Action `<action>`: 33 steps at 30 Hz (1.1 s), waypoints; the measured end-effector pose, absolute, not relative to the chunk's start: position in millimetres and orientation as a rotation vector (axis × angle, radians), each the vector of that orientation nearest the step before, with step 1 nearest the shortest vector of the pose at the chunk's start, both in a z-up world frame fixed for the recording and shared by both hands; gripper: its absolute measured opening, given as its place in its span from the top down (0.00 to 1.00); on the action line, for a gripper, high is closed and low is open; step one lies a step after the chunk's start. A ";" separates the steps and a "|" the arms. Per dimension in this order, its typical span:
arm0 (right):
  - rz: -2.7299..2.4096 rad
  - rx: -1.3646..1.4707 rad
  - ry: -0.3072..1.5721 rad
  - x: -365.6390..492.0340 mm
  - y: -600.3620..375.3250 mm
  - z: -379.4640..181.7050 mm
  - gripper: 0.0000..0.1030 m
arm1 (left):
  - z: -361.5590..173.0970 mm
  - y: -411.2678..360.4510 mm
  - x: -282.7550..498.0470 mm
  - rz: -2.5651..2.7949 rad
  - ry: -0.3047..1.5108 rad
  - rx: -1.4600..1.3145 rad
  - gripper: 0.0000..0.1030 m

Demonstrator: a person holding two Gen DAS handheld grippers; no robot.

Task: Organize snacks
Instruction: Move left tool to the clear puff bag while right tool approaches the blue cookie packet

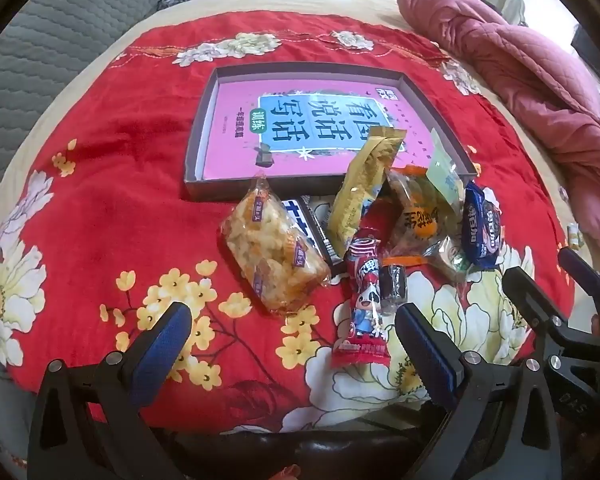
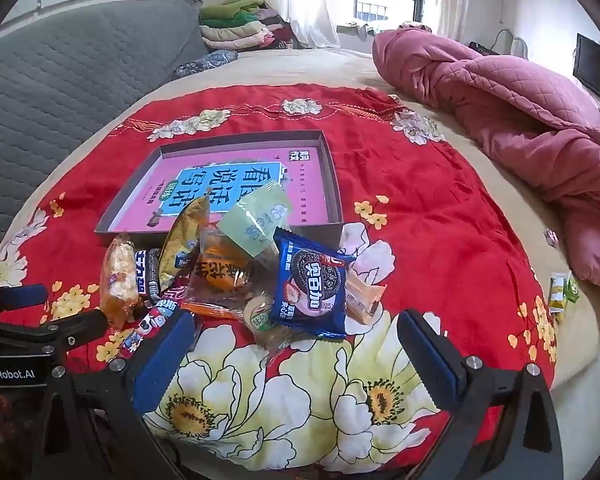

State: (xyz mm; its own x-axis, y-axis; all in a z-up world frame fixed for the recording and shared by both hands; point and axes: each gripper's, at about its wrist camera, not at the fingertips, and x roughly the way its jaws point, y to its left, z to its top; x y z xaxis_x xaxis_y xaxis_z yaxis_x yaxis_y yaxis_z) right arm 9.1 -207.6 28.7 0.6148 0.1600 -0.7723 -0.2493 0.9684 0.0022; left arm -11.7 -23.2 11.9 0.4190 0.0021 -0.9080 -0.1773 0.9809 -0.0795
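A pile of wrapped snacks lies on a red flowered cloth in front of a shallow box [image 1: 202, 192] with a pink printed bottom. The pile holds a clear rice-crisp pack [image 1: 274, 258], a gold packet [image 1: 364, 188], a red candy stick [image 1: 364, 312], an orange-labelled pastry [image 1: 420, 220] and a blue cookie pack [image 1: 482, 228]. The box [image 2: 338, 184] and blue cookie pack [image 2: 310, 294] also show in the right wrist view. My left gripper [image 1: 292, 328] is open, just short of the rice-crisp pack. My right gripper [image 2: 300, 340] is open, just short of the blue cookie pack. Both are empty.
A pink quilt [image 2: 500, 112] is bunched at the right of the bed. A grey padded headboard [image 2: 60, 92] runs along the left. Folded clothes [image 2: 240, 28] lie at the back. Small green and yellow packets [image 2: 562, 290] lie at the right edge.
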 end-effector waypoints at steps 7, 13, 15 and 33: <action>0.236 -0.103 0.878 7.5 -206.0 29.5 0.01 | 13.1 -23.2 -12.7 0.115 1.137 -0.173 0.01; 0.236 -0.101 0.875 7.0 -210.2 29.8 0.01 | 12.5 -21.5 -13.8 0.113 1.144 -0.182 0.01; 0.236 -0.101 0.876 6.9 -210.2 29.9 0.01 | 12.3 -21.0 -13.5 0.112 1.145 -0.183 0.01; 0.230 -0.078 0.873 10.6 -213.1 23.3 0.01 | 1.4 6.2 -9.4 0.120 1.167 -0.312 0.01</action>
